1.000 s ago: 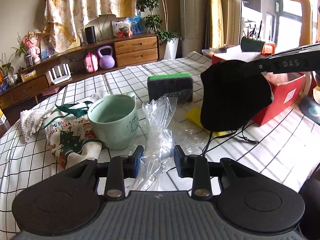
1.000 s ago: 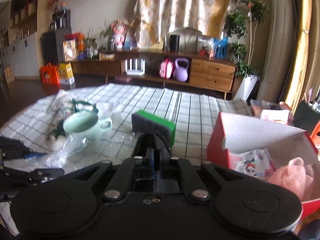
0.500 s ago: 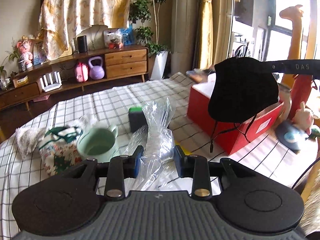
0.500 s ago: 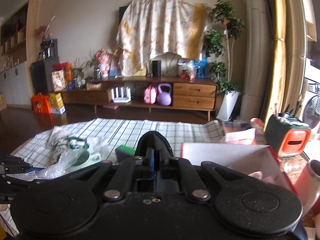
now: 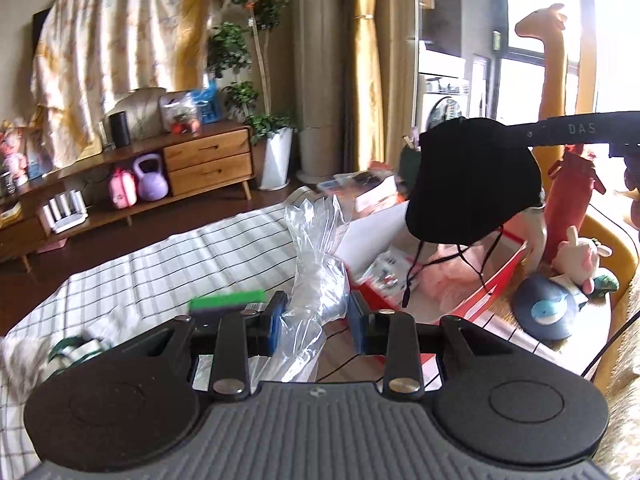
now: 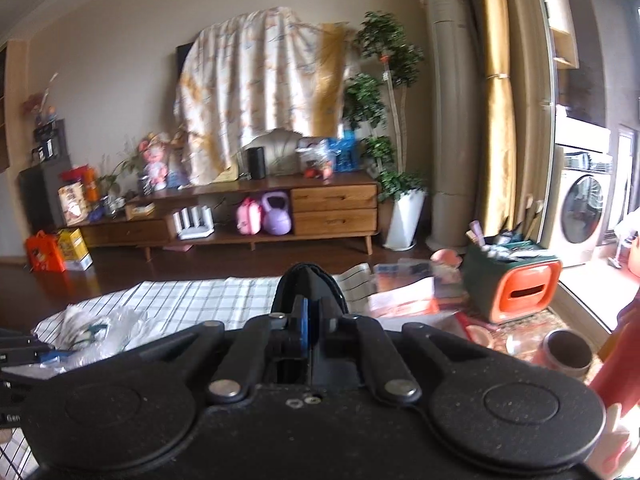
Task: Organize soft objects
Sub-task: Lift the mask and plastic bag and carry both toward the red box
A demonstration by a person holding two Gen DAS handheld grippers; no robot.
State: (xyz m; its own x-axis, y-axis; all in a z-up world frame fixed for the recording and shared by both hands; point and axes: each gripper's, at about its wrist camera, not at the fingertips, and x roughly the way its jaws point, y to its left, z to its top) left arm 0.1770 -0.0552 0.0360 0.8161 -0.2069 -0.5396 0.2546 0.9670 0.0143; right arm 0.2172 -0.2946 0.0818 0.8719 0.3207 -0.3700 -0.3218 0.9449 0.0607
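My left gripper (image 5: 316,316) is shut on a crumpled clear plastic bag (image 5: 316,248) and holds it up above the checked tablecloth (image 5: 168,268), beside the red box (image 5: 496,280). My right gripper (image 6: 310,308) is shut on a black face mask (image 5: 472,184). In the left wrist view the mask hangs from the right gripper's fingers (image 5: 576,132) above the red box, its ear loops dangling into the box. In the right wrist view only the mask's black top edge (image 6: 308,276) shows over the fingertips. Pink soft items (image 5: 448,276) lie inside the box.
A green-topped sponge (image 5: 228,302) lies on the cloth left of my left gripper. A patterned cloth bundle (image 5: 76,350) sits at the far left. A round dark pad (image 5: 546,312) and a rabbit plush (image 5: 584,254) lie right of the box. A green and orange bin (image 6: 516,276) stands beyond it.
Both grippers have risen and swung right toward the red box. The mask now hangs over the box, and the bag has come up beside it. The mug has left the left view.
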